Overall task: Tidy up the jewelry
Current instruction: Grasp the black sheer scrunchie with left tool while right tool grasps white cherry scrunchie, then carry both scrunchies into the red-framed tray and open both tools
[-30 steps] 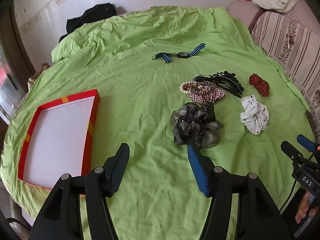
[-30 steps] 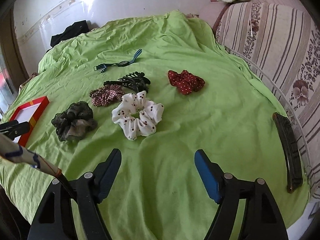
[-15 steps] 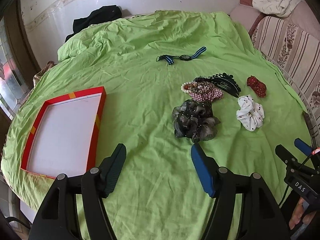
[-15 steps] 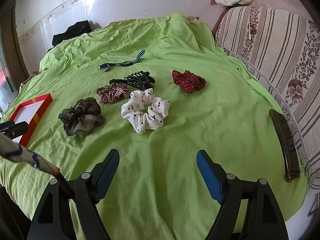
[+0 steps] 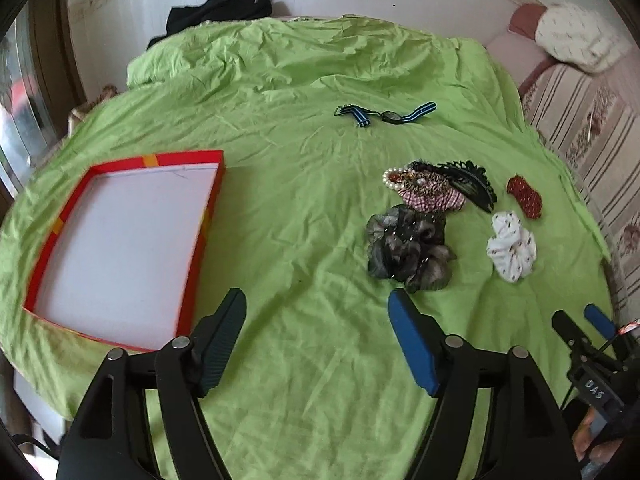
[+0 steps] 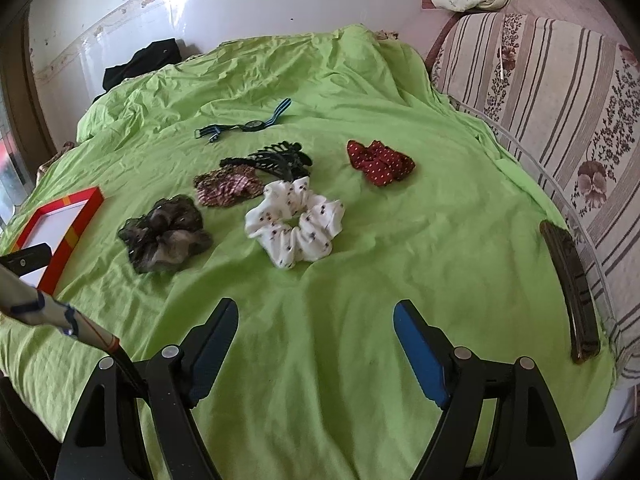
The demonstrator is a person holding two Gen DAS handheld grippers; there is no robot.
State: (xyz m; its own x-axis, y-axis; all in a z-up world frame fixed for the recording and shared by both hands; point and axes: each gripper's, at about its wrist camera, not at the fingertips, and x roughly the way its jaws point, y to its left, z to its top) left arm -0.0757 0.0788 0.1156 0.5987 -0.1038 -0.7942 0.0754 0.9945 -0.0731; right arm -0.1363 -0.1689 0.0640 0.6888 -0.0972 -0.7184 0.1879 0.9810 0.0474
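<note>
So the surface is a bed with a wrinkly lime-green sheet (image 6: 360,260). Lying on it: a shallow red box (image 5: 124,248) on the left, a striped-strap watch (image 5: 390,116) further back, a grey scrunchie (image 6: 164,236), plaid scrunchie (image 6: 228,188), black claw clip (image 6: 276,160), white scrunchie (image 6: 296,224), red dotted scrunchie (image 6: 380,162), plus a dark barrette (image 6: 570,292) by the right edge.

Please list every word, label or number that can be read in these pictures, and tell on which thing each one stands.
"DAS": white letters on the black body of the right gripper, at the right edge of the left wrist view.
The watch dial is too small to read.
No other text is visible.
</note>
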